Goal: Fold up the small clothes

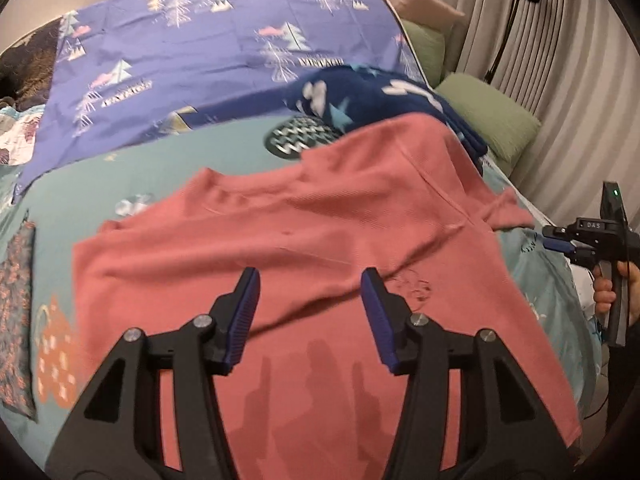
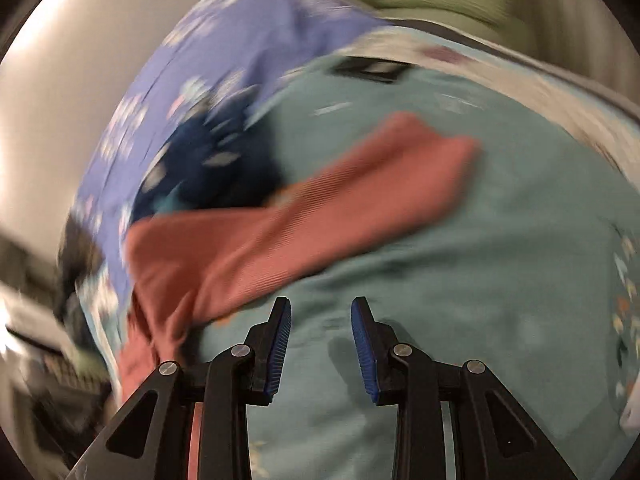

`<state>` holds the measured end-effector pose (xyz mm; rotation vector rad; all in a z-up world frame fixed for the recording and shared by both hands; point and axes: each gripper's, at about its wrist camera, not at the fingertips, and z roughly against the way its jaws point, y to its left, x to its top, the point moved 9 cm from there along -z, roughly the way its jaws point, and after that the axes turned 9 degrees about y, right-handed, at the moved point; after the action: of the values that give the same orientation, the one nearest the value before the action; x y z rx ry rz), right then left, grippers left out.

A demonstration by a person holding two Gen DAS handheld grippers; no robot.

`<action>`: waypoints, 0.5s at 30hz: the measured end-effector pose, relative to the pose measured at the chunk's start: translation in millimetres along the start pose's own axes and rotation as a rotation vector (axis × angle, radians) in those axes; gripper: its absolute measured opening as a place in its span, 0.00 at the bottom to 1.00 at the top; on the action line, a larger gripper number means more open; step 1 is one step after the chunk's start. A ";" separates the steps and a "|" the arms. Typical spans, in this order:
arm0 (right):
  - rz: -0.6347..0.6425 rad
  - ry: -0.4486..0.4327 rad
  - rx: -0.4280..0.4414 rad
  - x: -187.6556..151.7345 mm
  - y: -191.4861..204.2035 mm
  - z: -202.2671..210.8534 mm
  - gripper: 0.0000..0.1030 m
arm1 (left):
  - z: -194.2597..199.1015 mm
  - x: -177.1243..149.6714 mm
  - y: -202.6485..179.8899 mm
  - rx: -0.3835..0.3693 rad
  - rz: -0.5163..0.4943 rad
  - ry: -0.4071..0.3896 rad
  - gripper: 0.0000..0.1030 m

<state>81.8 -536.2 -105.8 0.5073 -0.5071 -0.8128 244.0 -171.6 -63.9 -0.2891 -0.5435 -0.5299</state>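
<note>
A coral-pink shirt point(image 1: 320, 240) lies spread on the teal bedsheet point(image 1: 224, 160), its far part draped over a dark blue patterned garment point(image 1: 360, 96). My left gripper point(image 1: 310, 280) hovers over the shirt's lower half, open, with nothing between its blue pads. In the left wrist view my right gripper point(image 1: 560, 242) is at the right edge, held by a hand point(image 1: 604, 292), just off the shirt's sleeve. In the blurred right wrist view my right gripper point(image 2: 320, 308) is open over bare sheet point(image 2: 480, 280), and the pink sleeve point(image 2: 304, 216) stretches away to its upper left.
A purple tree-print cover point(image 1: 200, 48) lies across the far bed. Green cushions point(image 1: 488, 116) and a pink one point(image 1: 428, 4) sit at the right by a grey curtain point(image 1: 560, 60) and a black lamp point(image 1: 516, 12). A floral cloth point(image 1: 16, 304) lies at the left edge.
</note>
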 end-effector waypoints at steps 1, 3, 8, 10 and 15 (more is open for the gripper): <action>-0.049 -0.002 0.023 2.4 -14.2 2.8 0.32 | -2.7 -0.4 -6.4 -0.003 0.002 0.010 0.52; -0.104 -0.008 0.064 6.8 -31.0 4.8 0.35 | -5.9 -0.3 -15.8 -0.005 0.009 0.021 0.52; -0.216 -0.056 0.138 33.8 -51.7 -0.7 0.51 | -10.7 4.9 -28.8 0.009 0.038 0.030 0.52; -0.242 -0.058 0.133 42.8 -56.2 -1.6 0.52 | -11.0 5.1 -31.2 0.013 0.050 0.033 0.52; -0.154 -0.080 0.023 68.4 -37.7 6.1 0.53 | -13.1 5.9 -31.8 0.037 0.072 0.038 0.52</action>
<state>97.5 -612.9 -108.3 0.5416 -0.5562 -0.9783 236.3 -205.4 -67.4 -0.2623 -0.5037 -0.4546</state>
